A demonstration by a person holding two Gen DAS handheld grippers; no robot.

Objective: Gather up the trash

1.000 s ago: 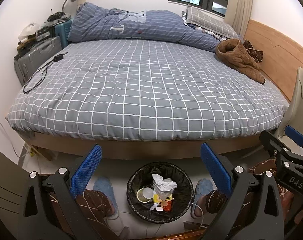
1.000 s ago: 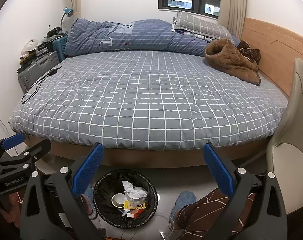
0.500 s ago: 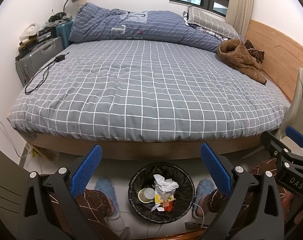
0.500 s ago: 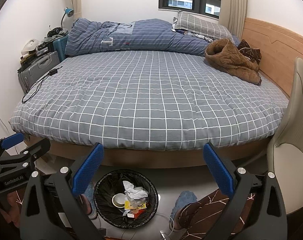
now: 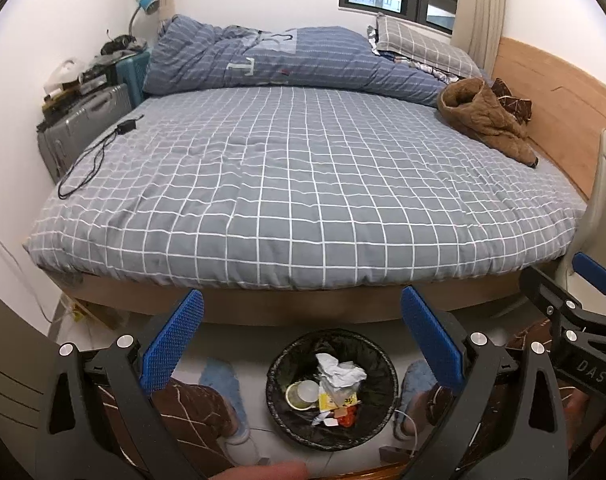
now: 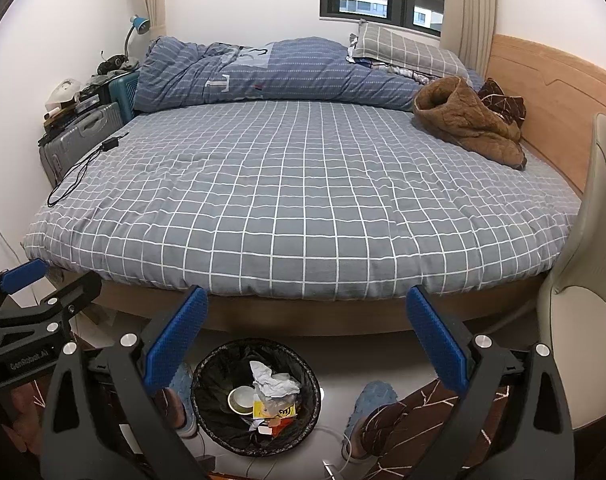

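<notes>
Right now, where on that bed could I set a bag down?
The checked bedspread is bare between the black cable and the brown jacket. The far end is crowded: rolled duvet, pillow.

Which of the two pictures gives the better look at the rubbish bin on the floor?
The left wrist view: the bin sits whole between the open left tool, its crumpled paper and cup visible. In the right wrist view the bin lies off to the left, its rim partly hidden behind one finger of the open right tool.
</notes>
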